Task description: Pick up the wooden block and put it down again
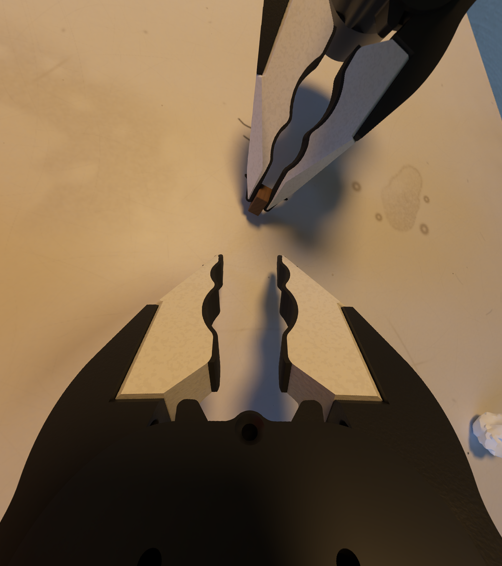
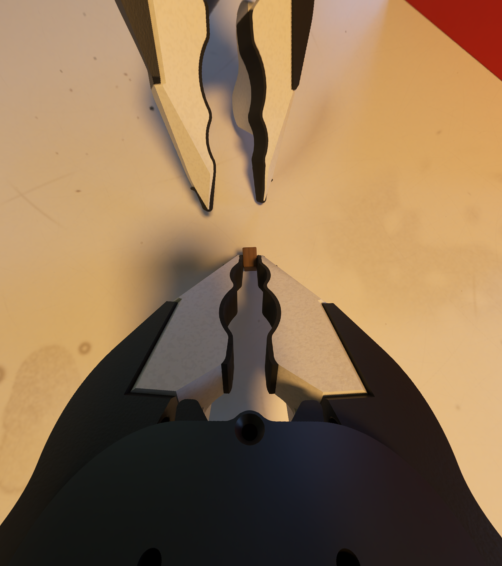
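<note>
Right tongs [image 2: 249,260] clenched on small wooden block [image 2: 249,259] at tips, just above worktop [image 2: 396,245]; left tongs [image 1: 249,260] parted, empty, near, facing opp.; crumpled white paper [image 1: 500,435] far right.

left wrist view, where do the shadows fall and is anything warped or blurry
Left wrist view: the right gripper, shut on the wooden block, casts a soft dark shadow on the table; warm light at left, cooler at right. Right wrist view: sharp, with wide-angle stretching of the left gripper.
</note>
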{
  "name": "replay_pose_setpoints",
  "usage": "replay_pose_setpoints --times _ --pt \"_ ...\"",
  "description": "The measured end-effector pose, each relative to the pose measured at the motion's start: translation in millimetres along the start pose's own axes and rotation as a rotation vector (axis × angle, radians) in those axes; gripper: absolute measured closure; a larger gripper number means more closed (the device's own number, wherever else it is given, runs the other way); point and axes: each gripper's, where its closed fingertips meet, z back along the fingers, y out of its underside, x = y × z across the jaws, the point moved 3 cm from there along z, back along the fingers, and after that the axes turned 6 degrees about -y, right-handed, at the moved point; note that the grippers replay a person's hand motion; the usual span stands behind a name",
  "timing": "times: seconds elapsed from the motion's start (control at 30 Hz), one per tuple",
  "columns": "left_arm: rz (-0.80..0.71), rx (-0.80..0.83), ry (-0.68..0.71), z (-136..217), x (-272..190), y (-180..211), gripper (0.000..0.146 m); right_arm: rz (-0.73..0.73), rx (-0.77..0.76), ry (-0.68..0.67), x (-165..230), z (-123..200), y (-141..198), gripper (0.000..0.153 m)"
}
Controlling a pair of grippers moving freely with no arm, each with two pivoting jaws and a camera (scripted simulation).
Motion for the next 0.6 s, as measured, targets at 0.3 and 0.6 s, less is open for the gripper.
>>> replay_pose_setpoints --times 0.3,0.6 --pt "0.017 -0.011 0.015 0.2 0.9 -0.1 0.111 -0.007 0.012 -0.028 -0.9 -2.5 0.3 0.145" --pt "0.011 -0.021 0.005 0.4 0.8 0.2 0.112 0.036 0.021 -0.06 1.7 -4.6 0.3 0.145"
